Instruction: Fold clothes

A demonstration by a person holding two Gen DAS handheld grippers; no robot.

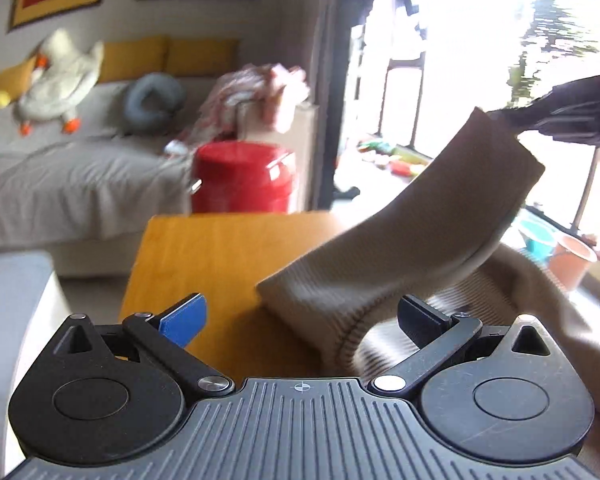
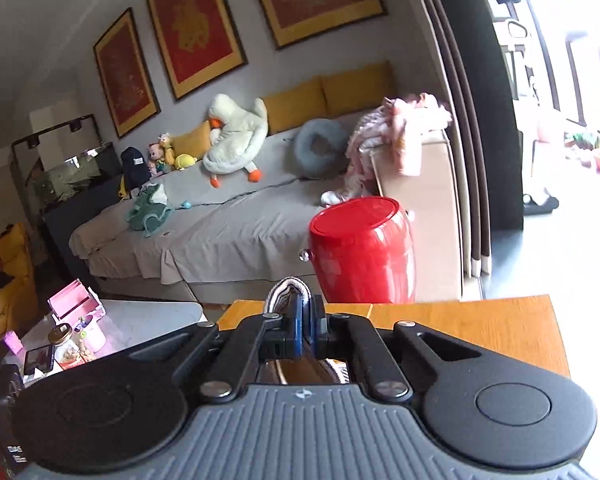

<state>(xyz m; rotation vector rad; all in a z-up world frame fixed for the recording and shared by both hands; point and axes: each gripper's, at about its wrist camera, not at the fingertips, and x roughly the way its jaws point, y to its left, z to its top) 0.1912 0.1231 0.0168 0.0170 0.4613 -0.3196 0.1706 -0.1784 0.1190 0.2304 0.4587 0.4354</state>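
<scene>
Beyond the wooden table (image 1: pixel 204 264) stands a grey sofa (image 2: pixel 220 232), while the right tongs (image 2: pixel 306 320) clamp a beige sweater's (image 1: pixel 400 240) sleeve, lifting it above the table, and the left tongs (image 1: pixel 304 320) gape beside it.

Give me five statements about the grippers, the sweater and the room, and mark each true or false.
1. The right gripper is shut on the sweater. True.
2. The left gripper is shut on the sweater. False: it is open and holds nothing.
3. The sweater's sleeve is lifted above the table. True.
4. The drum stool is blue. False: it is red.
5. A goose plush lies on the sofa. True.
</scene>
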